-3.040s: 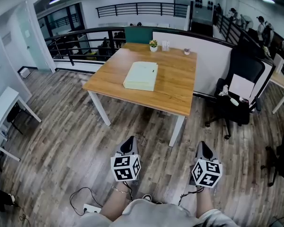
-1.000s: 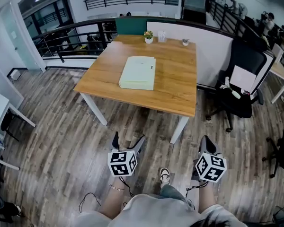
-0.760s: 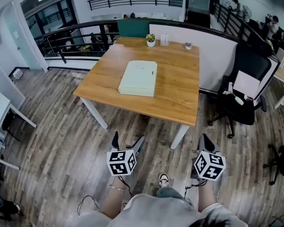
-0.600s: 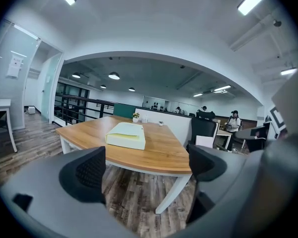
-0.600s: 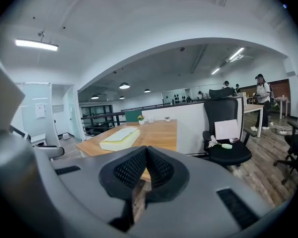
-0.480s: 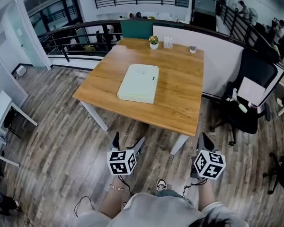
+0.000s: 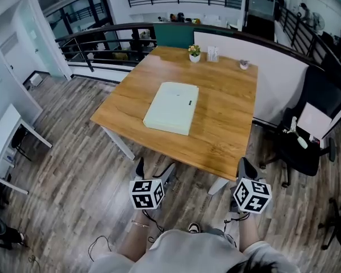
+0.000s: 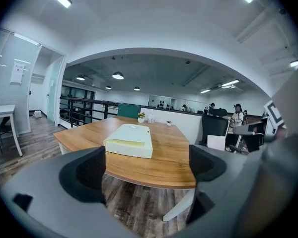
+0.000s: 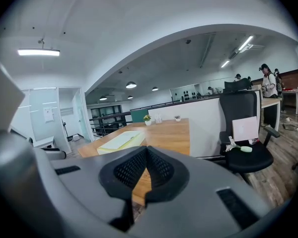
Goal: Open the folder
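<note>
In the head view the pale green folder (image 7: 171,107) lies shut and flat near the middle of the wooden table (image 7: 227,135); against the earlier pictures the table now sits closer, its near edge just beyond both tools, so the person appears to be walking up to it; the left gripper (image 7: 154,168) and the right gripper (image 7: 245,166) hang low over the floor, well apart from the folder. In the left gripper view the jaws stand wide apart with nothing between them, the folder framed in the gap far ahead. In the right gripper view the jaws are pressed together on nothing; the folder shows far off to the left. Judging from this, opening has not begun; the approach must first be finished.
</note>
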